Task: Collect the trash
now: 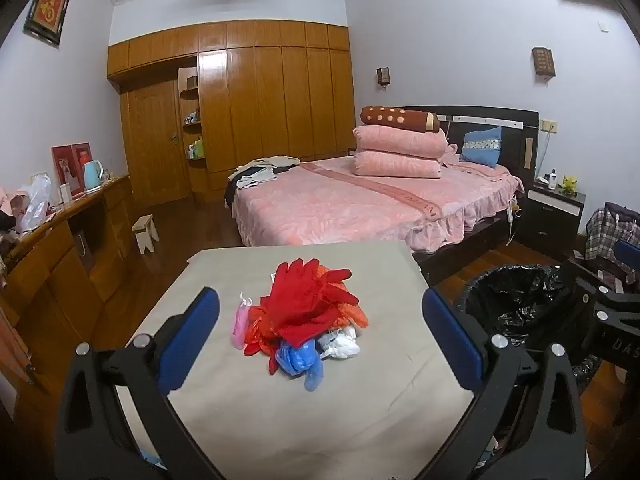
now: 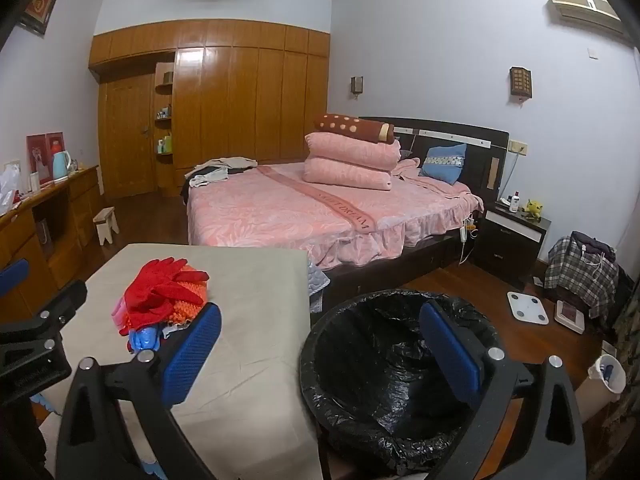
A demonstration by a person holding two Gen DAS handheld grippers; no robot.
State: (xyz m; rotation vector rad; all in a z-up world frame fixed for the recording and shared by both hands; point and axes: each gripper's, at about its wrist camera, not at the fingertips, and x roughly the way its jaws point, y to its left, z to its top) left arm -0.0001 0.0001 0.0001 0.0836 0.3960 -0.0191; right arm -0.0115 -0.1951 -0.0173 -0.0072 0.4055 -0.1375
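Observation:
A pile of trash lies on the beige table [image 1: 260,420]: red gloves [image 1: 308,296] on top, orange mesh, a blue plastic bag [image 1: 298,362], a white crumpled bag [image 1: 340,344] and a pink item [image 1: 240,320]. My left gripper [image 1: 320,328] is open and empty, its blue pads to either side of the pile, a little short of it. A black-lined trash bin [image 2: 380,376] stands right of the table. My right gripper [image 2: 320,348] is open and empty above the bin's near rim. The pile also shows in the right wrist view [image 2: 164,292].
A pink bed [image 2: 320,208] stands behind the table, with a wooden wardrobe [image 1: 260,100] at the back. A wooden desk [image 1: 60,248] runs along the left wall. A nightstand [image 2: 512,236], clothes, a scale [image 2: 528,308] and a small white bin [image 2: 608,372] are at right.

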